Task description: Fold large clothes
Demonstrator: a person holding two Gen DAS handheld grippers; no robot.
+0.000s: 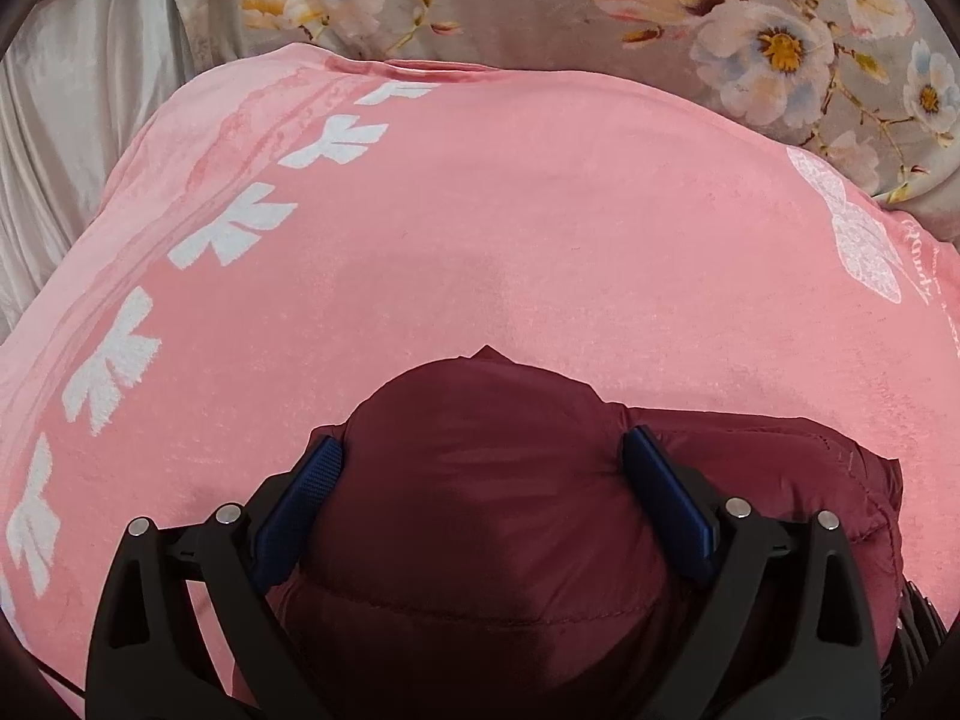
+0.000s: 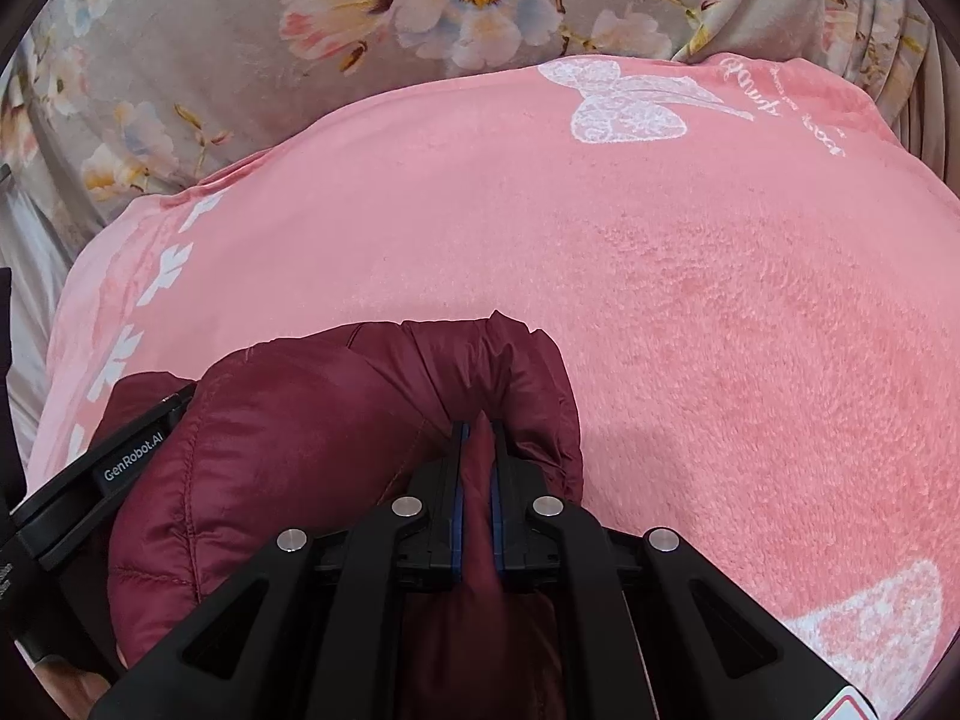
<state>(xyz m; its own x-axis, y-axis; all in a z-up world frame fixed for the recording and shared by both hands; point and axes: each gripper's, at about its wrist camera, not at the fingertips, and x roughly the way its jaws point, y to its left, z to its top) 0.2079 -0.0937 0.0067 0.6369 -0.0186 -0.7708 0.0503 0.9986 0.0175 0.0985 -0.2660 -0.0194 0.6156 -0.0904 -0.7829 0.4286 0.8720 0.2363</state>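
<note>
A dark red quilted jacket (image 1: 480,480) lies bunched on a pink fleece blanket (image 1: 480,210). My left gripper (image 1: 483,450) is open, its blue pads (image 1: 318,480) set wide on either side of a puffed fold of the jacket. In the right wrist view the jacket (image 2: 288,438) is bunched at lower left. My right gripper (image 2: 477,426) is shut on a pinched fold of the jacket. The left gripper's black body (image 2: 96,480) shows at the left edge, beside the jacket.
The pink blanket (image 2: 690,300) has white bow prints and a white butterfly (image 2: 630,102). Beyond it lies grey floral bedding (image 1: 600,6), also in the right wrist view (image 2: 300,30). Pale satin cloth (image 1: 72,120) lies at the left.
</note>
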